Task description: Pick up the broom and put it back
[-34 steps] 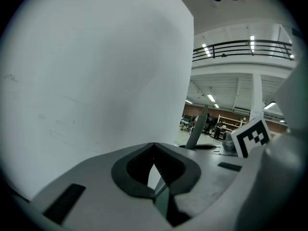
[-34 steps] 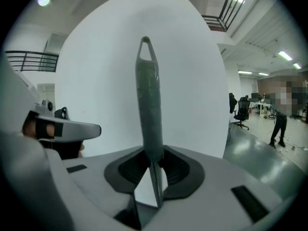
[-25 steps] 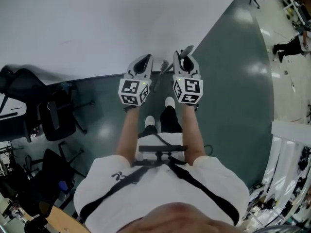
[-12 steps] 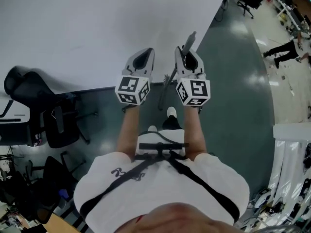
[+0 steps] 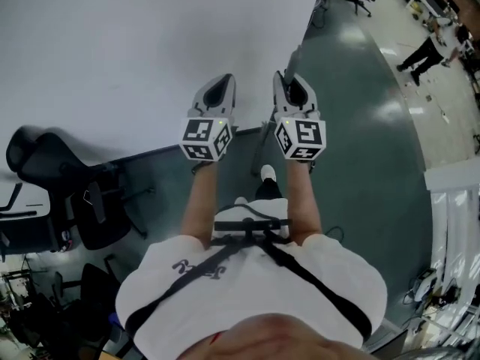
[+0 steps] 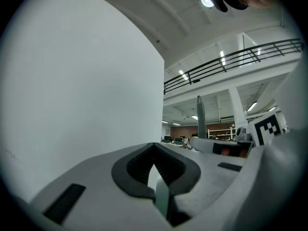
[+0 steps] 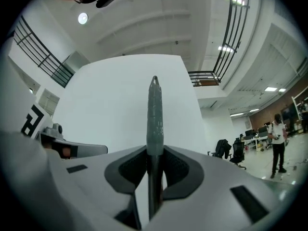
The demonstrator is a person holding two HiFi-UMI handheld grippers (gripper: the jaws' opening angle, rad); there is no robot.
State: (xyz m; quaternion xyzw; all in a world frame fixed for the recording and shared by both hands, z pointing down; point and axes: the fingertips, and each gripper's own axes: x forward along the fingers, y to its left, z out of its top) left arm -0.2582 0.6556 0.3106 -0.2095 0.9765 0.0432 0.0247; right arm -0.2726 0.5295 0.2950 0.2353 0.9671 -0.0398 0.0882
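the right tool [image 7: 154, 165] is clamped on the broom [image 7: 155, 114], whose handle stands upright between its jaws, its tip rising in front of the white wall [image 5: 112, 43]. the left tool [image 6: 154, 150] faces that wall too, jaws closed on nothing.

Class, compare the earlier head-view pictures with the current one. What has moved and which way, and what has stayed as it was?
Both grippers have risen in front of the white wall. The right gripper has lifted the broom handle higher, and the left gripper has come up beside it. Nothing was picked up or let go. Unchanged: the right jaws stay clamped on the handle, the left gripper is shut and empty, and the person still faces the wall.
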